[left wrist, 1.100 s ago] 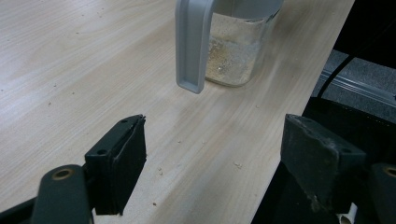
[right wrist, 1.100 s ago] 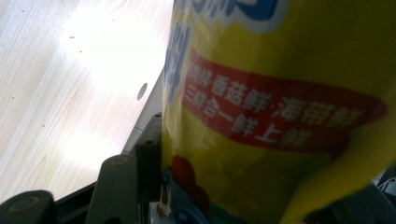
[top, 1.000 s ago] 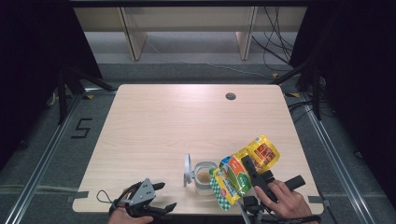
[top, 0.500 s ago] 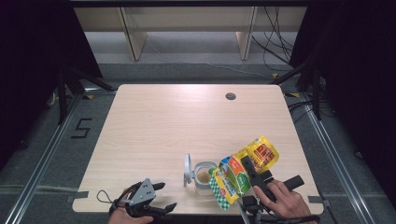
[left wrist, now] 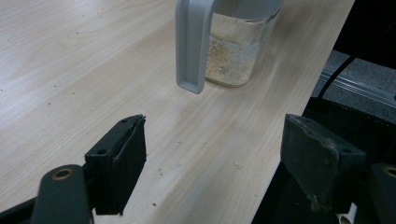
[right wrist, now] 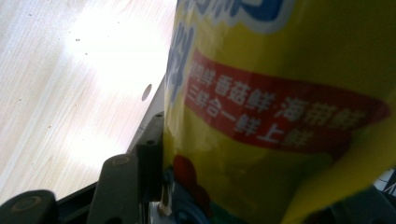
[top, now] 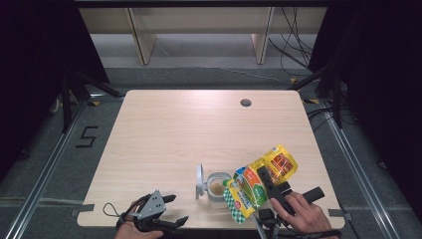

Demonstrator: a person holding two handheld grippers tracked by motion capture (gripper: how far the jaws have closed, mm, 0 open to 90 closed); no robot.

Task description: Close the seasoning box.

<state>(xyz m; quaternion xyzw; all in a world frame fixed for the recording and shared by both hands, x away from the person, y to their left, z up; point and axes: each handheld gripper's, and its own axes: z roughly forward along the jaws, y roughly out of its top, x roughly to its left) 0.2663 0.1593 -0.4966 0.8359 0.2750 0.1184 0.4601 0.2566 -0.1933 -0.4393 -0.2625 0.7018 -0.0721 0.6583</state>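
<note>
Nothing has shifted since the earlier frames: right gripper (top: 266, 180) fingers pinch the pouch (top: 259, 181), tilted over the jar (top: 217, 188) near the bench (top: 174, 129) front edge. Left gripper (top: 171, 225) fingers spread, empty. Risk: unsteadied jar tips; granules miss the mouth.

Pouch red band: on the yellow pouch (right wrist: 289, 93), a red band carries white Chinese characters reading 三鲜合一鲜上鲜 on the lower row and, on the upper row, 鲜·香菇鲜·海带鲜, the start cut off.
Pouch top lettering: large blue characters edged in white, cut off at the frame's top, not readable.
Pouch side lettering: blue characters run down the left edge, too slanted to read.
Floor mark: the digit 5 (top: 87, 136) in black tape on the grey floor left of the table (top: 164, 129).
</note>
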